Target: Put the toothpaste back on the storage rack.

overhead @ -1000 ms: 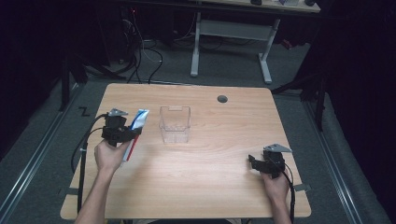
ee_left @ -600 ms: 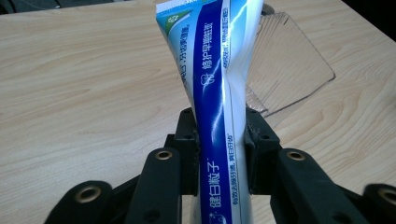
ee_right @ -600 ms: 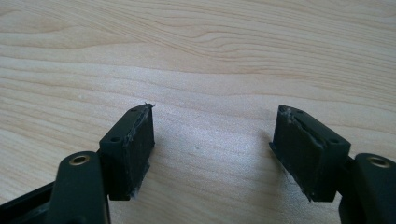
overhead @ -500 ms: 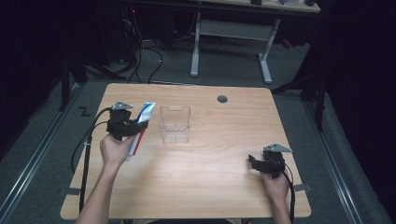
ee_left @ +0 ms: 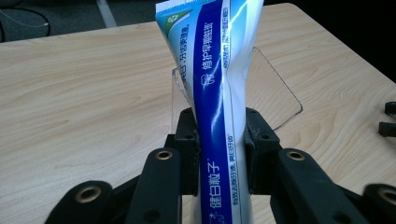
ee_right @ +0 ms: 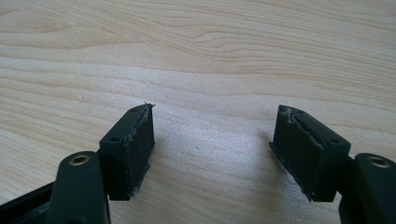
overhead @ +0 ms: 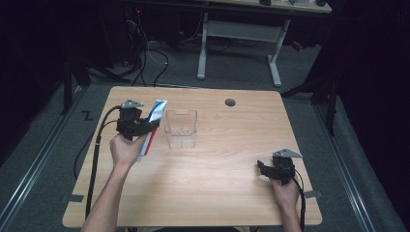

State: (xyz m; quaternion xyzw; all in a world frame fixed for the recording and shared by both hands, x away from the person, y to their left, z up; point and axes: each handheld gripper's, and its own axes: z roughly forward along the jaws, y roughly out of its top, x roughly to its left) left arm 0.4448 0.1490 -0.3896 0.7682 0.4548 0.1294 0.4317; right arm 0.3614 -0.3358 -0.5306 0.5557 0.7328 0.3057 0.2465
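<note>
Left tongs [ee_left: 222, 154] are clamped on a blue and white toothpaste tube [ee_left: 215, 93], pads squeezing its middle so it pinches in. Tube stands upright, with a clear plastic container [ee_left: 275, 93] right behind it on the wooden tabletop [ee_left: 84, 93].

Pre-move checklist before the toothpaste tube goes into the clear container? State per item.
1. Left tongs shut on the toothpaste tube: ok, pads pinch its flat body.
2. Tube off the table: ok in the left gripper view; whether its lower end is clear, cannot tell.
3. Clear container upright, mouth open: ok.
4. Container empty: ok.
5. Tube lined up over the mouth: not ok, it sits beside the container's left wall in the high view.
6. Right tongs out of the way: ok, open, nothing between them, near the table's right front.
</note>
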